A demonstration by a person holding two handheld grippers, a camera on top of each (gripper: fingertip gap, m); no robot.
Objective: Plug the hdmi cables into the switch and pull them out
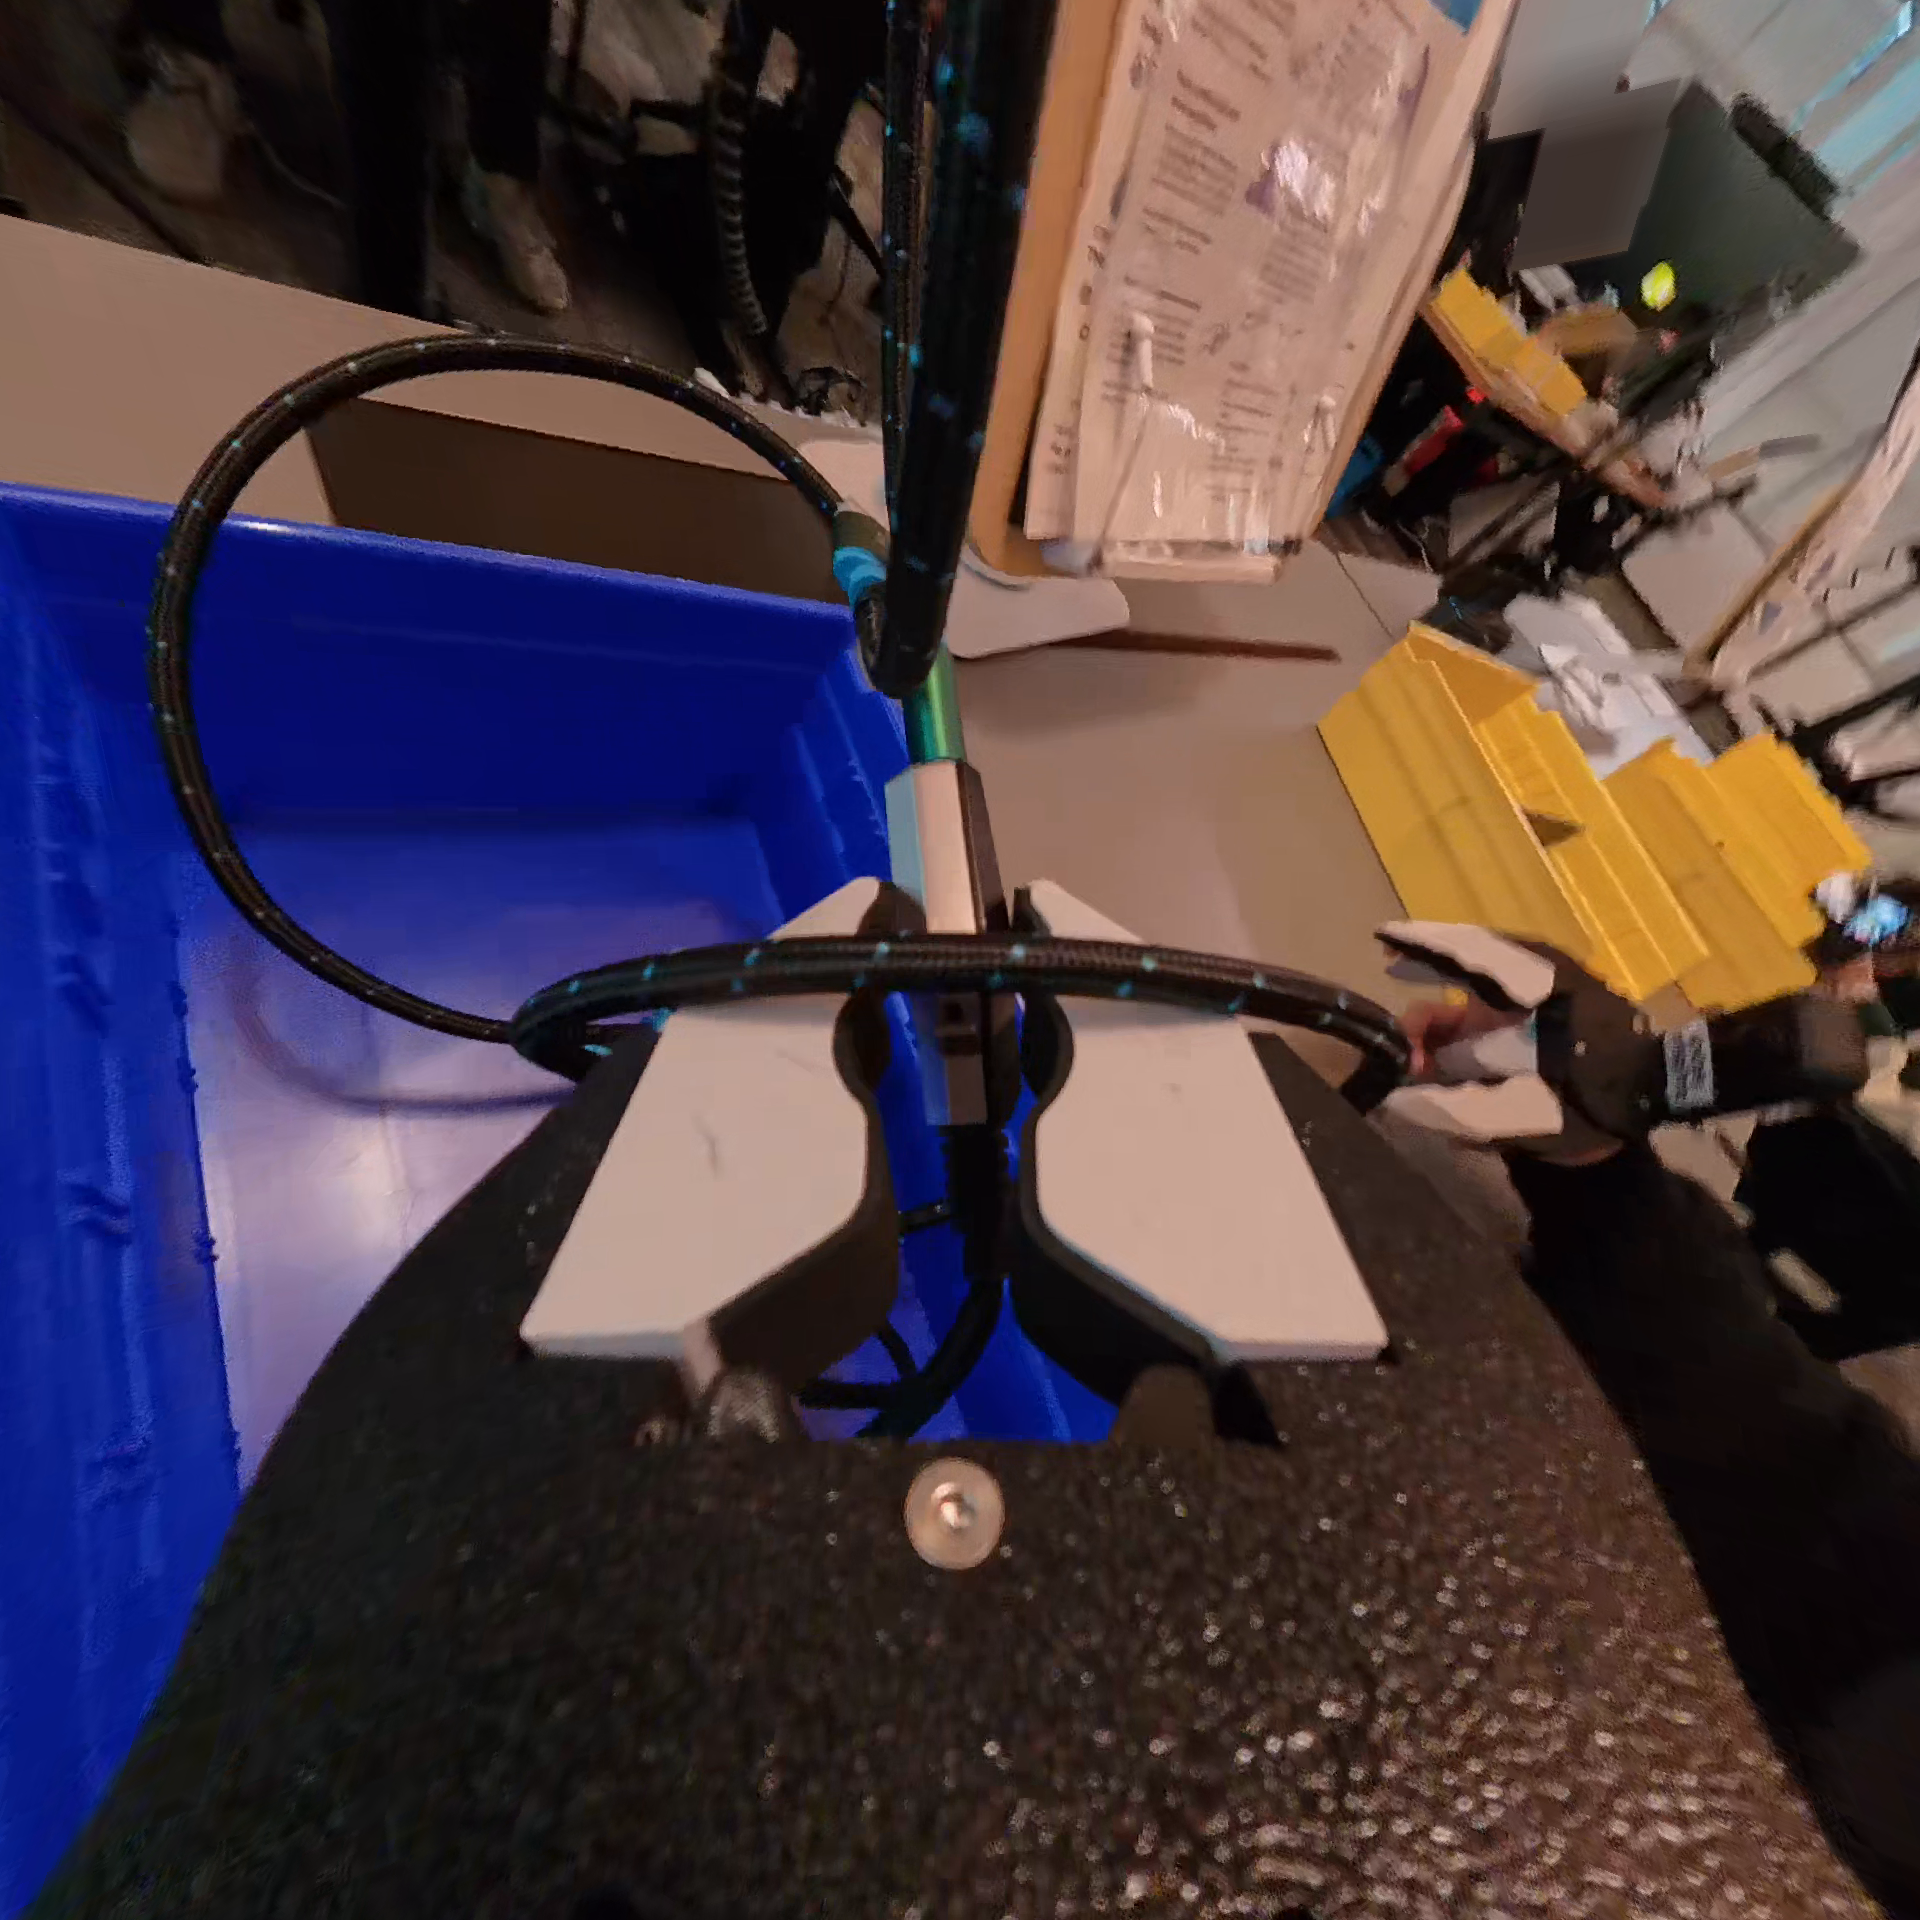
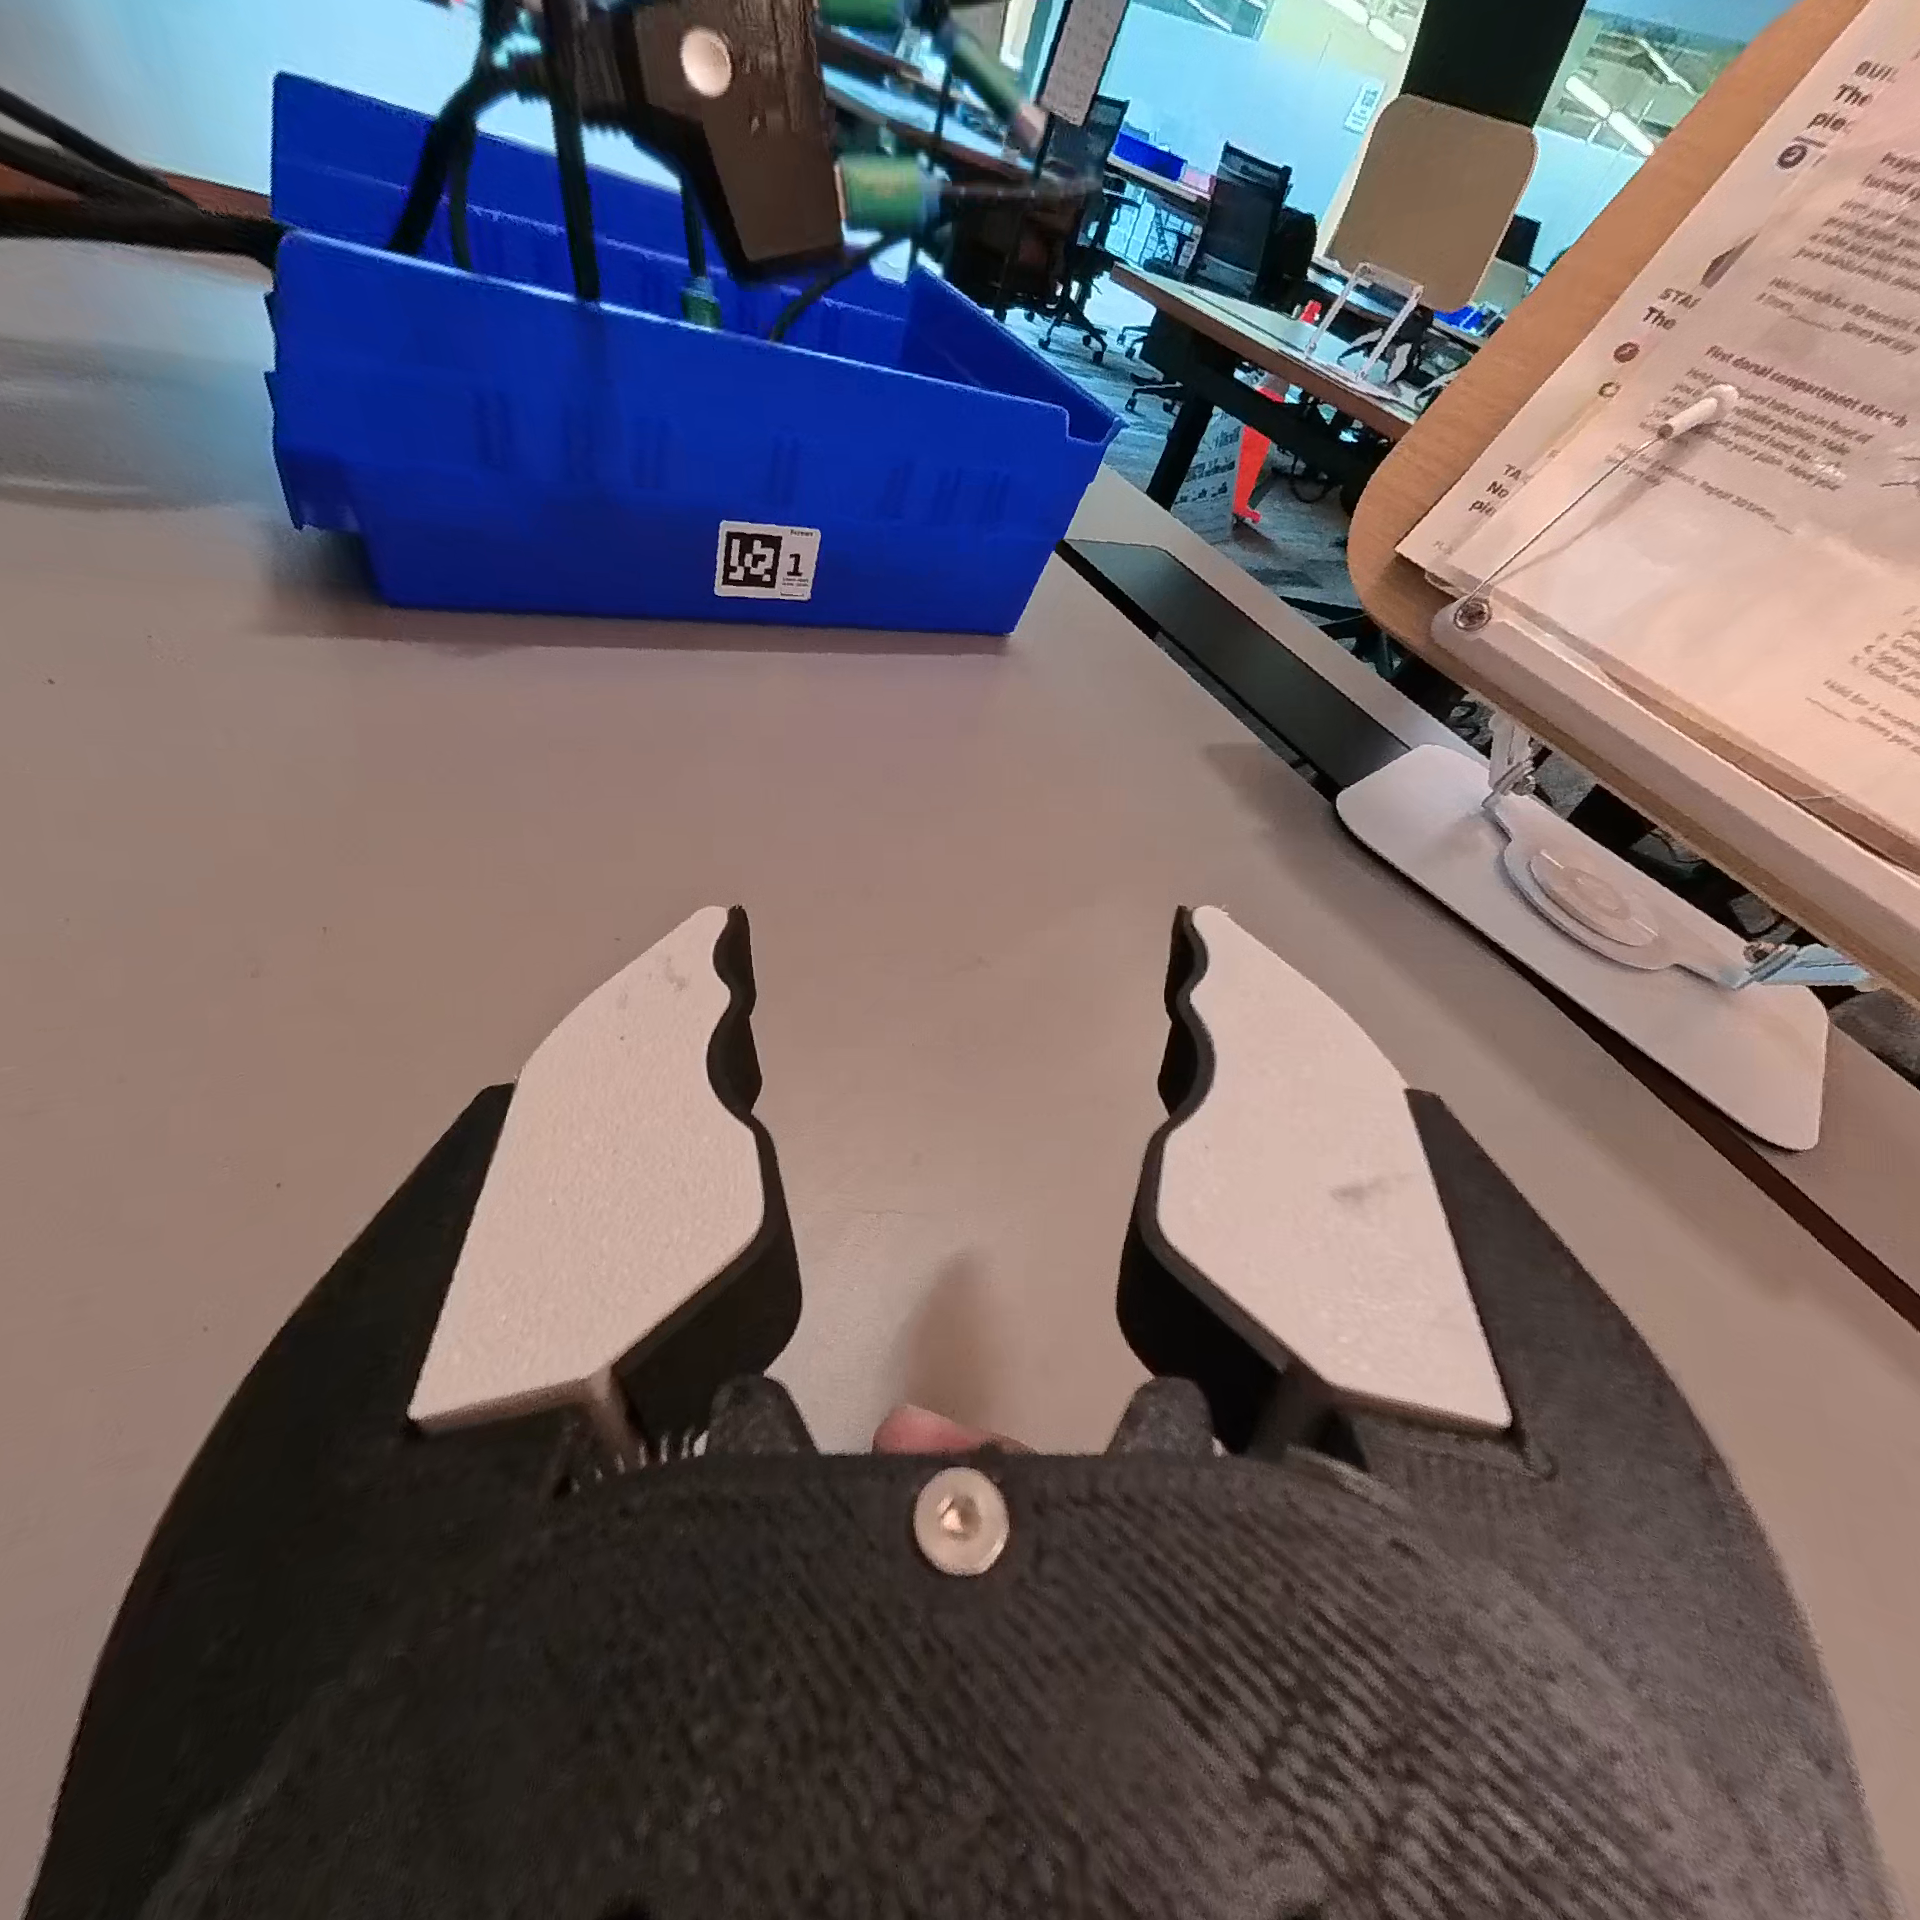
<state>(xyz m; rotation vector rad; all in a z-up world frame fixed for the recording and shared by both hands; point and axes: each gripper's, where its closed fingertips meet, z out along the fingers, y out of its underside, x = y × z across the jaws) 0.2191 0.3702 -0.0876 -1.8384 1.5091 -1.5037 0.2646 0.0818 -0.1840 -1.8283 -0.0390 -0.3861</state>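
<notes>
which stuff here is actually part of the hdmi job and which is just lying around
Part of the job:
- HDMI switch, clamped in the left tool
- braided HDMI cables with green plugs
- blue bin, cables trailing into it
- right tool, open and empty over the table

Just lying about:
- document stand with papers
- yellow bins
- cardboard box

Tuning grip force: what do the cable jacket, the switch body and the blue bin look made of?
Cable jacket: woven black braid with teal flecks, matte. Switch body, shut in the left claw: probably metal, by its smooth silver face and black side. Blue bin: moulded plastic, glossy, ribbed walls.
</notes>
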